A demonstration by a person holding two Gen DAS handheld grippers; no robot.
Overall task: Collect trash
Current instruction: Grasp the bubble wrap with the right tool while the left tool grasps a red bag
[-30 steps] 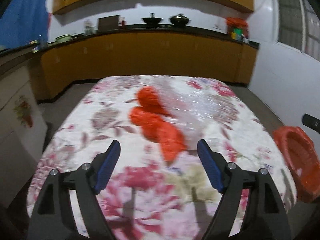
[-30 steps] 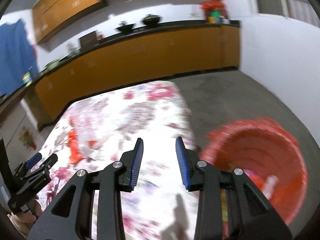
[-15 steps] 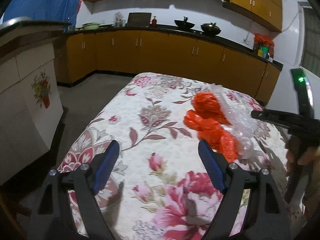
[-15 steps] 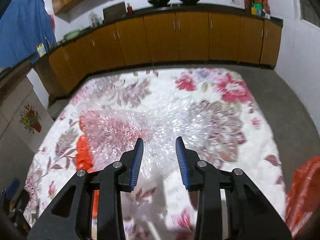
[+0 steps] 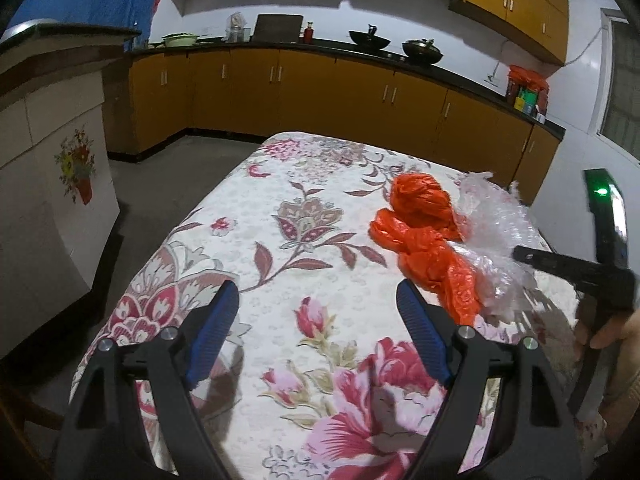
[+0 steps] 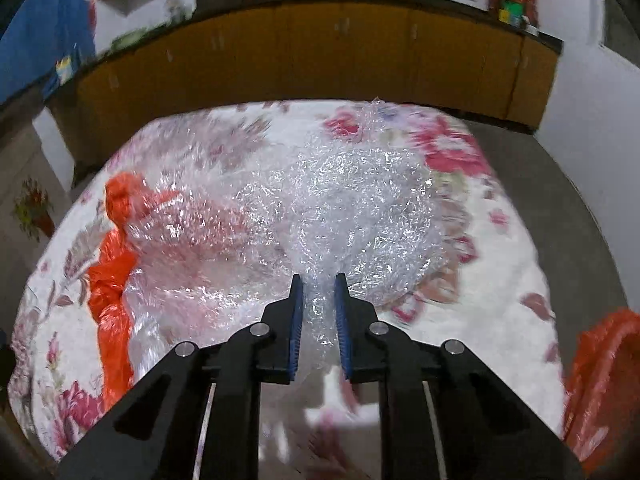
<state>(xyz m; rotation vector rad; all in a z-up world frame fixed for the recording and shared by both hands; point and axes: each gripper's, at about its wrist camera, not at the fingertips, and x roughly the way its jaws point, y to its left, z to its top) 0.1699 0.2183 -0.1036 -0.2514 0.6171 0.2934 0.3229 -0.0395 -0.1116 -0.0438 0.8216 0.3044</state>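
Observation:
A crumpled clear bubble-wrap sheet [image 6: 344,208] lies on the floral table [image 6: 500,264], partly over a crumpled orange plastic bag [image 6: 108,280]. My right gripper [image 6: 318,292] has its jaws narrowed around the near edge of the bubble wrap, which sits between the blue pads. In the left wrist view the orange bag [image 5: 424,232] and the bubble wrap [image 5: 496,236] lie ahead to the right. My left gripper [image 5: 318,320] is open and empty above the table, left of the bag. The right gripper's body [image 5: 576,268] shows at the right edge.
An orange basket [image 6: 600,384] stands off the table's right side. Orange kitchen cabinets [image 5: 320,92] run along the back wall. A white counter [image 5: 48,184] with a flower picture stands left of the table.
My right gripper swung from the orange basket to the table, reached the bubble wrap and narrowed on its edge. My left gripper shifted left, so the bag now sits to its right.

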